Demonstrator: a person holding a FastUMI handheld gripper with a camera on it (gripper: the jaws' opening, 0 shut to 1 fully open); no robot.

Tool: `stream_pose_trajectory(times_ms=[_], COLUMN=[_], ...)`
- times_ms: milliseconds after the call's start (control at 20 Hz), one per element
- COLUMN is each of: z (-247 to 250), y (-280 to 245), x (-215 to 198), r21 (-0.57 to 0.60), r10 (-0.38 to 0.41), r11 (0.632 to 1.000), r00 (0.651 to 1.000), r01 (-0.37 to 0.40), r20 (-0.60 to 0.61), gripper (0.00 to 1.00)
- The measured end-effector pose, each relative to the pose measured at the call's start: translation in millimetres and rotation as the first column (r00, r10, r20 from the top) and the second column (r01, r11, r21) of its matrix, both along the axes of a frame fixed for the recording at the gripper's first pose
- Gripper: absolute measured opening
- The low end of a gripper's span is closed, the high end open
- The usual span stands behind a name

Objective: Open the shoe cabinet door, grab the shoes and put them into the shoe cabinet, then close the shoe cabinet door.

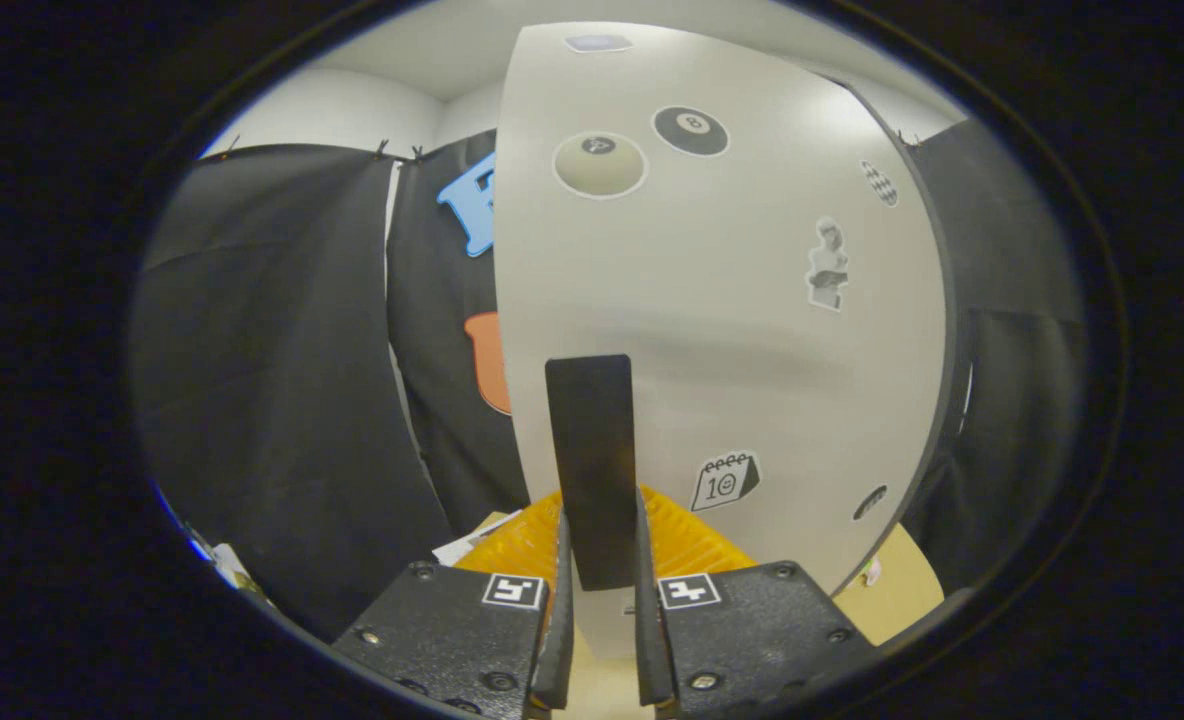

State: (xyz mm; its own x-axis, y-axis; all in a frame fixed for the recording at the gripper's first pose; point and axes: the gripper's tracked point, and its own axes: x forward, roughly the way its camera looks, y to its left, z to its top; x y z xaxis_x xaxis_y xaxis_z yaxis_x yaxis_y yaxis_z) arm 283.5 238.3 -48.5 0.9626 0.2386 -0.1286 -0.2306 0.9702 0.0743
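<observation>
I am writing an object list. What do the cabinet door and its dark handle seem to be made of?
Cabinet door: likely painted or laminated board; smooth, pale, matte with soft glare and flat stickers. Handle, between the gripper's fingers: dark, flat bar, maybe metal or plastic; cannot tell which.

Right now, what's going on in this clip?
The gripper has its fingers closed on the black handle of the white shoe cabinet door, which is covered in stickers. The door fills the space just ahead. Something yellow and ribbed sits low beyond the fingers. No shoes handled yet.
</observation>
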Motion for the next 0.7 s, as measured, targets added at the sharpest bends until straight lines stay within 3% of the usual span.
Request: stream_pose_trajectory(times_ms=[700], z=[1.3], y=[-27.8], x=[-14.3], r21=[0.018], r10=[-0.051], r11=[0.999], r00=[0.998], r01=[0.051], r20=[0.019], gripper=[0.24])
